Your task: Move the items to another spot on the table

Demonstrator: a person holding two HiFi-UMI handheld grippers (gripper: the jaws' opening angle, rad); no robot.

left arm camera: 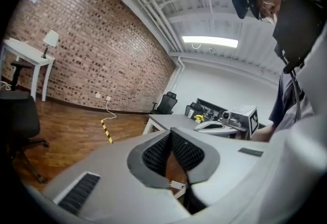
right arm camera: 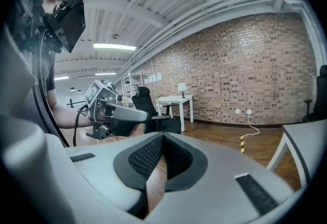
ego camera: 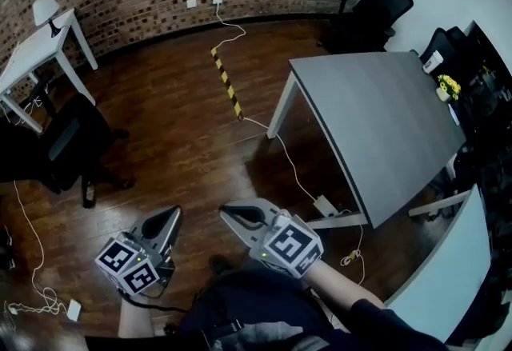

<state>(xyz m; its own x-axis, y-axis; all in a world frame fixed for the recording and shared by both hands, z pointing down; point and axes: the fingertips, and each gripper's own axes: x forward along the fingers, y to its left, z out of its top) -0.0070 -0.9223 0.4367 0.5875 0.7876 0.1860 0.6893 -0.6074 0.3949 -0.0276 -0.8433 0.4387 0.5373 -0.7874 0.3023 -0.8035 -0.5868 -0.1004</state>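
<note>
**Both grippers closed and empty, held low over the floor, well apart from the table**

**Orientation.** The grey rectangular table (ego camera: 368,117) lies right of centre in the head view. Its long axis runs from the near edge at lower right to the far edge higher up, leaning left. The left gripper (ego camera: 174,212) and right gripper (ego camera: 226,212) sit at bottom centre. Their tips angle toward each other, close together but apart.

**Jaw state.** In the left gripper view, the left gripper (left arm camera: 171,139) has its black ribbed pads (left arm camera: 156,155) together at the tip, with only floor showing behind them. In the right gripper view, the right gripper (right arm camera: 163,141) is likewise closed on nothing.

**Task items.** Small things show only beside the table's far right corner: a yellow flower cluster (ego camera: 448,87) and a small white object (ego camera: 433,61). Whether they stand on the grey table or on the dark desk (ego camera: 488,101) behind it cannot be told.

**Hidden or cut off.** The table's right edge is partly covered by dark furniture. Both forearms are cut by the bottom frame edge.

**Edges and clearance.** Brown wooden floor (ego camera: 176,125) lies open between the grippers and the table's left edge. It is crossed by a white cable (ego camera: 288,157) that runs to a white power strip (ego camera: 325,205) beside the near table leg. A yellow-and-black striped floor strip (ego camera: 226,84) lies further off. A black office chair (ego camera: 68,149) stands at the left.
</note>
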